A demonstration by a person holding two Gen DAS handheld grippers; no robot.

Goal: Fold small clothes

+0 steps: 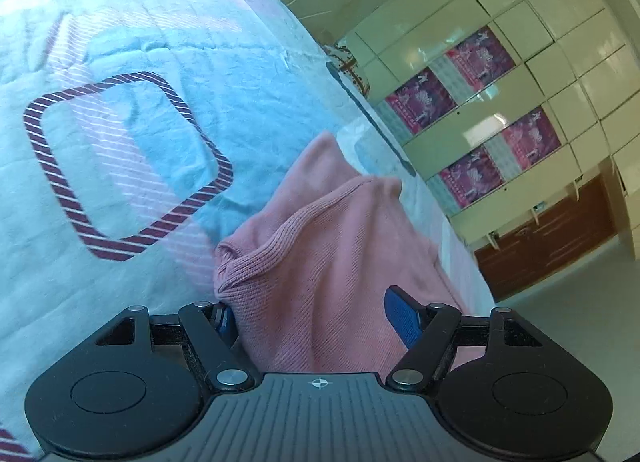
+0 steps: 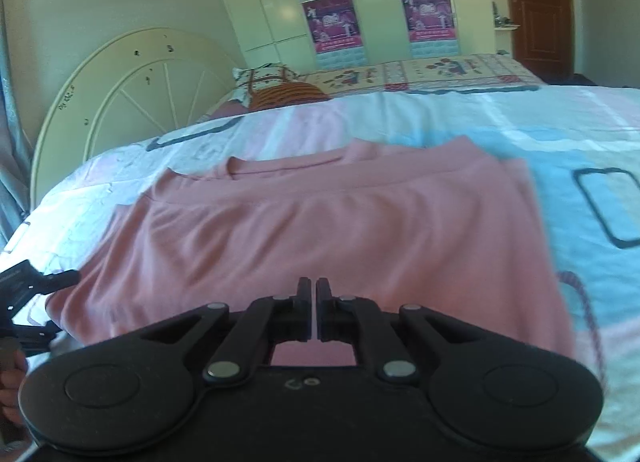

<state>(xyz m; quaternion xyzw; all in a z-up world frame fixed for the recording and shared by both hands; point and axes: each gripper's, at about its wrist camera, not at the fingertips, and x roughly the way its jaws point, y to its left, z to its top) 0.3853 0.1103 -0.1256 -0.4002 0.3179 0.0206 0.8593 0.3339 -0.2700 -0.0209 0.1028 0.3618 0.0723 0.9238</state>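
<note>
A pink knit garment [image 2: 320, 222] lies spread on the bed, its neck end toward the headboard. My right gripper [image 2: 314, 294] is shut at the garment's near edge; whether cloth is pinched between the pads is hidden. In the left wrist view my left gripper [image 1: 316, 316] is open, its blue pads [image 1: 402, 318] wide apart, with a bunched ribbed fold of the pink garment [image 1: 320, 246] lying between them. The left gripper also shows at the left edge of the right wrist view [image 2: 36, 294], at the garment's left side.
The bedspread [image 1: 120, 134] is light blue and pink with dark striped squares. A cream round headboard [image 2: 132, 82] stands at the far left, a pillow [image 2: 280, 90] near it. Cream wardrobes with purple posters [image 2: 332, 22] and a brown door [image 2: 540, 10] stand beyond the bed.
</note>
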